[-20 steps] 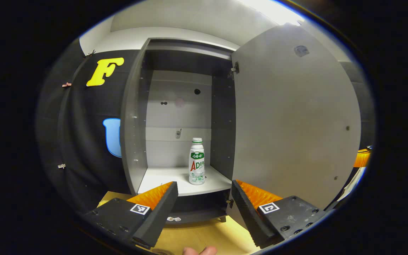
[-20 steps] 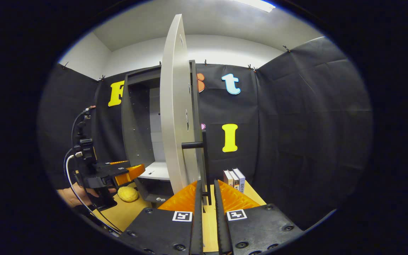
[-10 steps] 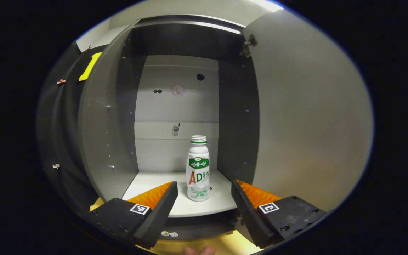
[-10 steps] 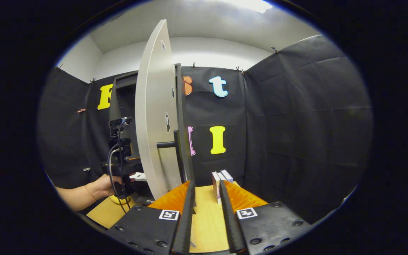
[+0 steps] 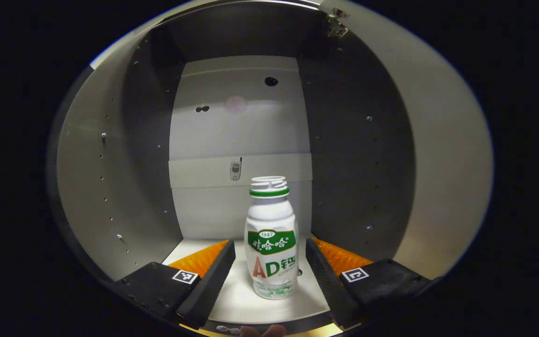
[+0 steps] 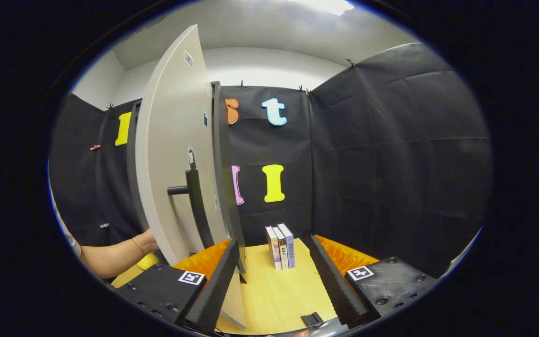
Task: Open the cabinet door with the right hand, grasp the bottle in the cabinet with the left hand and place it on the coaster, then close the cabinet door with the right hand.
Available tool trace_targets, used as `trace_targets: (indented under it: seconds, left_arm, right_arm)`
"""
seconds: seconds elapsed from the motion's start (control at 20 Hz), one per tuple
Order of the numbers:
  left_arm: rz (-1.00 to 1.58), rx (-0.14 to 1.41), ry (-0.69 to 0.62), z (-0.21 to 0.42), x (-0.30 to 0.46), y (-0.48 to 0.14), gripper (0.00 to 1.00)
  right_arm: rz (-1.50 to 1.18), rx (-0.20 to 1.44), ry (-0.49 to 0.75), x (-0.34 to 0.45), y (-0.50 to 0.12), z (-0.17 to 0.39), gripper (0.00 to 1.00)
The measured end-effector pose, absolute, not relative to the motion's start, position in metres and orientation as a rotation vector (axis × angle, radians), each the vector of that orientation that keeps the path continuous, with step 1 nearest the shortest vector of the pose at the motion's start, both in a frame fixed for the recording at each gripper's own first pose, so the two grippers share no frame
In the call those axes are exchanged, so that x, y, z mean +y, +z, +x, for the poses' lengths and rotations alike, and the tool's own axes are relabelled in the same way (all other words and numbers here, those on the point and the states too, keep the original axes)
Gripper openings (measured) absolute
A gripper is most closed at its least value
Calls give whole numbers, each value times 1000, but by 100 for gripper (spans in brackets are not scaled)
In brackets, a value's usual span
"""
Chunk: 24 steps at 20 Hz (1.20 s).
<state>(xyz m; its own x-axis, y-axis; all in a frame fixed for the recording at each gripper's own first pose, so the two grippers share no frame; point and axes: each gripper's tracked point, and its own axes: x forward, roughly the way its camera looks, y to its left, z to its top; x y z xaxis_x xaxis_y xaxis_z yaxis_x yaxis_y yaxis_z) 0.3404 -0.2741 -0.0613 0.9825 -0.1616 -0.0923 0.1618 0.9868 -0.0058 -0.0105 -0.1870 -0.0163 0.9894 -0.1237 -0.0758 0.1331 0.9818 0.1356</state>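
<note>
The grey cabinet door (image 6: pixel 171 154) stands open. The white plastic bottle (image 5: pixel 271 238) at lower centre sits between the spread left hand-held gripper (image 5: pixel 269 271), seemingly untouched. The right hand-held gripper (image 6: pixel 274 281) is spread too. Coaster placing and closing remain.

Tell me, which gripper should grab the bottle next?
Left. The left gripper is open inside the cabinet with the bottle between its fingers. The right gripper is open outside, beside the door.

bottle (image 5: pixel 271 243) marked "1987" and "AD", book spines illegible
</note>
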Motion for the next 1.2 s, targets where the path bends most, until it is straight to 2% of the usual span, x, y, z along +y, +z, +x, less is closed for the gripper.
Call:
trace_targets:
  seconds: [0.3, 0.35, 0.45, 0.6, 0.9, 1.2]
  left_arm:
    - [-36, 99, -127, 367, -274, -64, 95]
    - [-31, 94, -121, 366, -275, -61, 87]
    - [-34, 97, -135, 365, -276, -62, 78]
    - [-32, 94, -135, 361, -270, -58, 77]
    - [-21, 63, -162, 316, -252, -32, 77]
    - [-35, 20, -175, 240, -216, -13, 76]
  right_arm:
    - [134, 64, -168, -210, -18, -7, 94]
    - [131, 65, -171, -213, -18, -5, 94]
    - [131, 71, -173, -215, -19, -5, 94]
    - [133, 69, -169, -213, -18, -3, 94]
    - [137, 57, -143, -198, -10, -4, 94]
    - [117, 38, -115, -185, 0, -5, 94]
